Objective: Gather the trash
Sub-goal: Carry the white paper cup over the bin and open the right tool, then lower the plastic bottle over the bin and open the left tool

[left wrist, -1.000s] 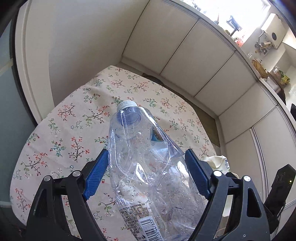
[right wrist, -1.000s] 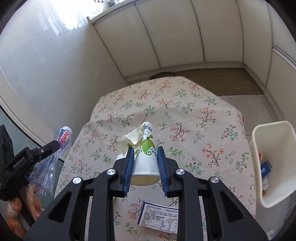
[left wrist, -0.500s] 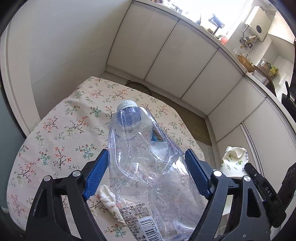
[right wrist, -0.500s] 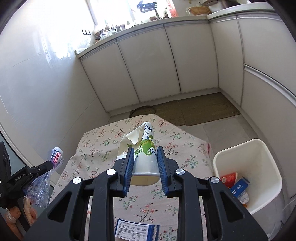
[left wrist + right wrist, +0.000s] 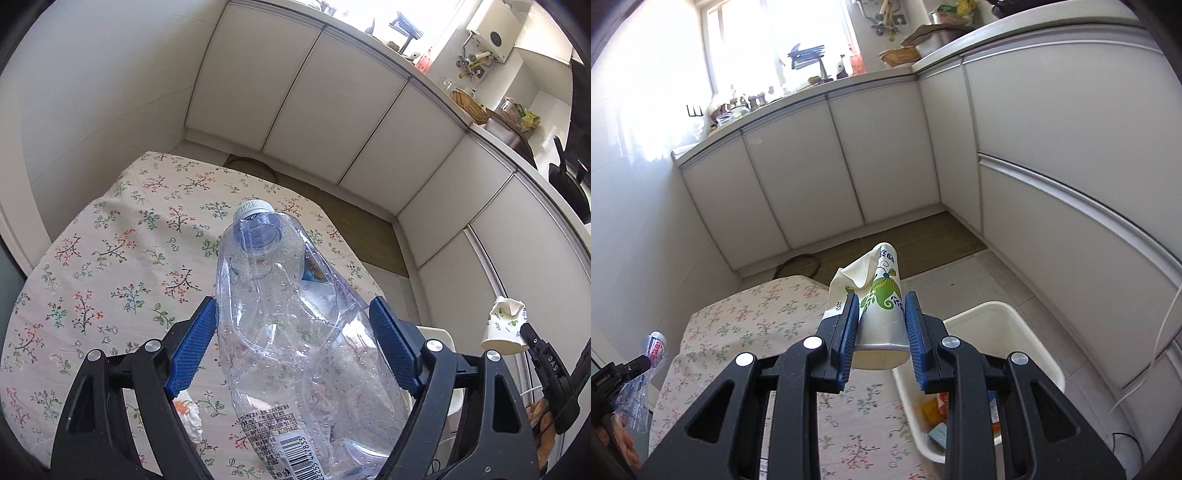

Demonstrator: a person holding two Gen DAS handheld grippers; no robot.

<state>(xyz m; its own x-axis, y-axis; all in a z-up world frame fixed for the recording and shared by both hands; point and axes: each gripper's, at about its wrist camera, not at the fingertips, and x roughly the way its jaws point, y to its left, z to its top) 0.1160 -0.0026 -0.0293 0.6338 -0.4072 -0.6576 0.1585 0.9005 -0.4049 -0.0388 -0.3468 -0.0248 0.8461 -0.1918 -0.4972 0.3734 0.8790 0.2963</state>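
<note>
A crumpled clear plastic bottle (image 5: 291, 325) with a white cap is held above the floral tablecloth (image 5: 110, 258), and my left gripper (image 5: 291, 347) is shut on it, blue pads against both sides. My right gripper (image 5: 882, 332) is shut on a crushed paper cup (image 5: 882, 291) with a green leaf pattern, held in the air at the table's right edge. Just beyond it on the floor is the white bin (image 5: 1008, 317). The left wrist view shows the cup (image 5: 506, 325) at the far right. The right wrist view shows the bottle (image 5: 653, 347) at the far left.
The bin holds several coloured wrappers (image 5: 934, 406). A crumpled tissue (image 5: 188, 410) lies on the cloth near my left gripper. White cabinets (image 5: 849, 166) run along the back and right walls, with a brown mat (image 5: 916, 243) on the floor before them.
My right gripper has risen and swung right with the cup, from over the table to the bin's side. My left gripper has shifted with the bottle, bringing the tissue into view.
</note>
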